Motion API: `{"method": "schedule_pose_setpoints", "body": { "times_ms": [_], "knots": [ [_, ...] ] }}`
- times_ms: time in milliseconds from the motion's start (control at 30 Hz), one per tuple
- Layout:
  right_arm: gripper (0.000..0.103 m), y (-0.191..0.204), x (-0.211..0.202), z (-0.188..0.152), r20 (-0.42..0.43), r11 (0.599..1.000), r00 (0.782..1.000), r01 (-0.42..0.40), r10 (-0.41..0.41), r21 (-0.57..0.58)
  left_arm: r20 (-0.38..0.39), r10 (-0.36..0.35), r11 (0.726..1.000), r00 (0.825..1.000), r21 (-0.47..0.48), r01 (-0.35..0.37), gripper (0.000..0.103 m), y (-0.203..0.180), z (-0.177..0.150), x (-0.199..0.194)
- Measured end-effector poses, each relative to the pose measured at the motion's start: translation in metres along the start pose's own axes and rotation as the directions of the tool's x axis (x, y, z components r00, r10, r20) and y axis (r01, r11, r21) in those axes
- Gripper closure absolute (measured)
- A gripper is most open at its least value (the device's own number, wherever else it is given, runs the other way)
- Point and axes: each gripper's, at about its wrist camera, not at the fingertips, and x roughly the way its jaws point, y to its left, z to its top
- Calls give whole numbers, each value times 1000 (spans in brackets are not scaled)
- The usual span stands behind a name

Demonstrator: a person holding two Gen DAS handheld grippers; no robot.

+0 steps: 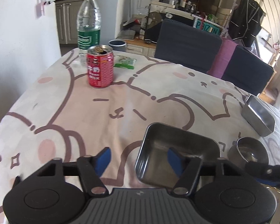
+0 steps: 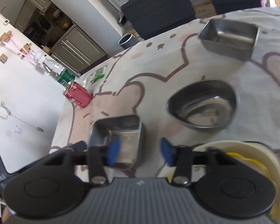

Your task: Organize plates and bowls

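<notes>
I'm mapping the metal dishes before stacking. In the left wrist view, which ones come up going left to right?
Square tin → round bowl → rectangular tin, nearest the table's right edge.

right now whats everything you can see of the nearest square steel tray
The nearest square steel tray is a shiny, rounded-corner metal container with fairly deep walls and a rolled rim. It looks empty and sits upright on the cartoon-print tablecloth. The left gripper straddles its near left wall, one blue pad inside and one outside; whether they press on the wall is not clear. A round steel bowl stands apart to its right. The right wrist view shows it at.
</notes>
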Motion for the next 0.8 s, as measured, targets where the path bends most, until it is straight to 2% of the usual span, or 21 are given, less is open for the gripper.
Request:
{"method": "schedule_pose_setpoints", "body": {
  "times_ms": [100, 267, 367, 433, 500, 567, 600, 667, 800],
  "knots": [
    [61, 5, 12, -3, 1, 999, 1000, 15, -15, -31, -14, -11, 1000, 1000, 11, 11, 47, -2, 1, 10],
    [61, 9, 35, -2, -44, 999, 999, 1, -2, -42, -40, -14, 1000, 999, 20, 15, 62, -3, 1, 24],
    [67, 17, 43, -1, -42, 997, 999, 27, -30, -68, -56, -17, 1000, 998, 25, 18, 70, -1, 1, 31],
    [76, 18, 48, -1, -60, 998, 998, 4, -7, -56, -68, -17, 999, 998, 28, 19, 76, 0, 1, 35],
    [84, 19, 54, -3, -75, 997, 997, 28, -33, -73, -77, -16, 999, 997, 26, 18, 80, 3, 0, 38],
    [87, 21, 58, -4, -72, 994, 996, 51, -58, -93, -82, -18, 1000, 996, 20, 20, 92, 6, 0, 40],
    [87, 21, 59, -3, -74, 993, 995, 57, -64, -100, -82, -28, 999, 996, 13, 29, 95, 7, 0, 40],
    [92, 20, 63, -3, -77, 993, 995, 58, -67, -104, -81, -35, 999, 996, 9, 36, 96, 8, 1, 39],
    [94, 18, 59, -1, -58, 993, 997, 52, -59, -102, -45, -55, 998, 997, 5, 55, 98, 5, 5, 26]
  ]
}}
